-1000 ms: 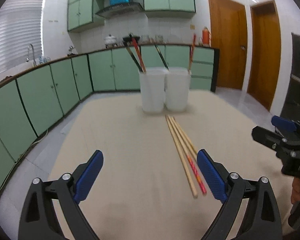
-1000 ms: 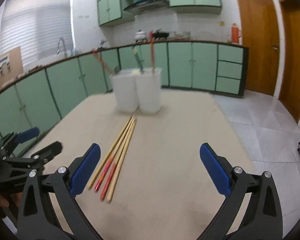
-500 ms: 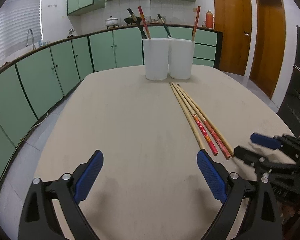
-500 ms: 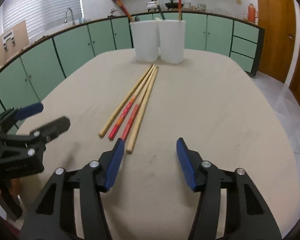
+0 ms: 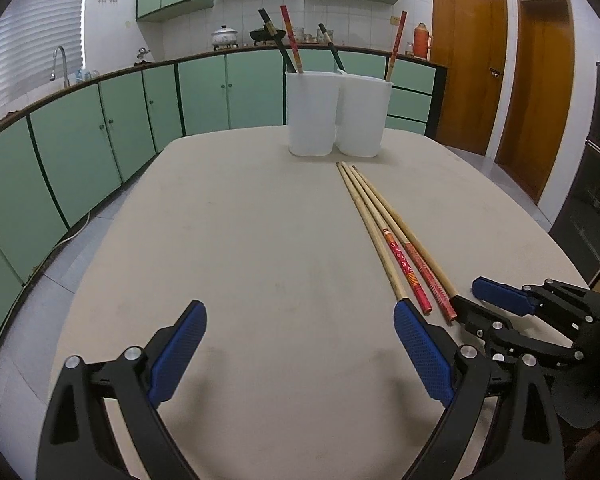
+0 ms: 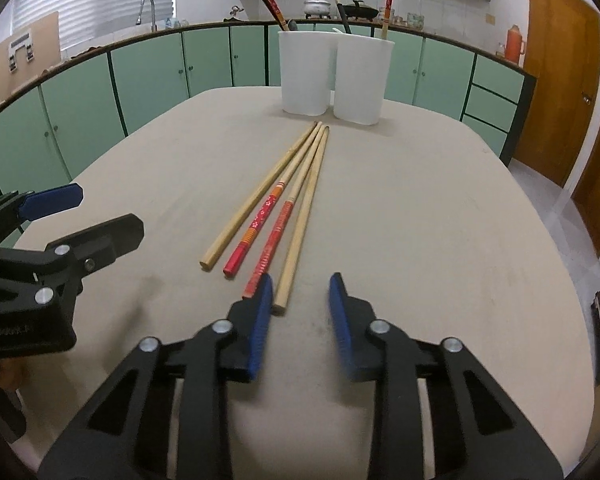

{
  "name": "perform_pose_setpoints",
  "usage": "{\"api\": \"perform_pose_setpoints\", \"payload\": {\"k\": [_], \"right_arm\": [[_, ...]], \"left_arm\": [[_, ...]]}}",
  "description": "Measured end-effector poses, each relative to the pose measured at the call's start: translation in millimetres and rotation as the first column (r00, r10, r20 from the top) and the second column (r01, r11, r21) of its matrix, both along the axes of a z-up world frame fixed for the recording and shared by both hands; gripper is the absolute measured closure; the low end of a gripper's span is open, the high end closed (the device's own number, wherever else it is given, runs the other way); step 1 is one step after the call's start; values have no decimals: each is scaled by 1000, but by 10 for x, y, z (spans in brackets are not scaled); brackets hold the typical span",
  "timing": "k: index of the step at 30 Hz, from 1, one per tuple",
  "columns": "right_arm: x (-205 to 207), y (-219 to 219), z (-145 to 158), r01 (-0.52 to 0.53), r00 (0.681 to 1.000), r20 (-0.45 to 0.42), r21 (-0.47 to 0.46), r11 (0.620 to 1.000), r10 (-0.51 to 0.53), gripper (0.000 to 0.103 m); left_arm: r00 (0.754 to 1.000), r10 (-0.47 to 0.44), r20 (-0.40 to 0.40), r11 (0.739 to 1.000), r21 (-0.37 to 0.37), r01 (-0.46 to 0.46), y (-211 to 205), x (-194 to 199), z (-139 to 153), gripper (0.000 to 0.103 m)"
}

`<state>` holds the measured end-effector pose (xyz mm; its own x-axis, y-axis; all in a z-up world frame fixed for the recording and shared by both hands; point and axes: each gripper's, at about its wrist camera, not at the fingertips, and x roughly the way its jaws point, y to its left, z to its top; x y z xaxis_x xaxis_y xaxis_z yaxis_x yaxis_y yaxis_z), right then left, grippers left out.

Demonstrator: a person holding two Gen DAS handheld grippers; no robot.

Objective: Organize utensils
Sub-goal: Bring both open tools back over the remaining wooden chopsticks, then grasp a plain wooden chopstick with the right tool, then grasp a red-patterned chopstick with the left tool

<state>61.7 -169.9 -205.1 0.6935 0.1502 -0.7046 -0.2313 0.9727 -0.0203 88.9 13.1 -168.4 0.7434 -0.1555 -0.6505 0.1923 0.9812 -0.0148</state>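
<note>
Several long chopsticks lie side by side on the beige table (image 6: 420,240): two plain wooden ones (image 6: 260,196) (image 6: 304,216) and two with red ends (image 6: 256,224) (image 6: 274,240). They also show in the left wrist view (image 5: 380,228). Two white holders (image 6: 304,72) (image 6: 362,80) with chopsticks in them stand at the far end. My right gripper (image 6: 300,300) is partly open and empty, its fingers low at the near end of the rightmost wooden chopstick. My left gripper (image 5: 300,352) is wide open and empty, left of the chopsticks.
Green cabinets (image 5: 80,148) curve around the table's left and far sides. Wooden doors (image 5: 468,68) stand at the right. The right gripper shows in the left wrist view (image 5: 520,312), and the left gripper in the right wrist view (image 6: 40,248).
Both grippers have dropped lower toward the table. The right gripper has narrowed from wide open and moved up to the near ends of the chopsticks.
</note>
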Motion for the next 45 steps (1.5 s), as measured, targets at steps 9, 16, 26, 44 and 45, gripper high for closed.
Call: {"api": "perform_pose_setpoints", "payload": {"k": [9,16,26,44,45], "right_arm": [[38,-265,52,32,999,-17,58,998,-31,97],[26,-444,78,51,999,-14,80,996,-50,97],[11,-504,100,54,999,-2,112,992,-54,97],[34,-694,83,89,996,-20,172,981,-87,97],[35,-701,88,90,996,-19,173,981,-88,97]], "left_arm": [[999,-30,-25,999,-15,30,-177,66,-24,11],[997,-40,-65,999,14,41,-332,154,-117,14],[993,-43,-112,999,9,44,-395,203,-180,27],[994,-60,-89,998,11,61,-591,205,-157,96],[994,-60,-89,998,7,61,-581,197,-140,96]]}}
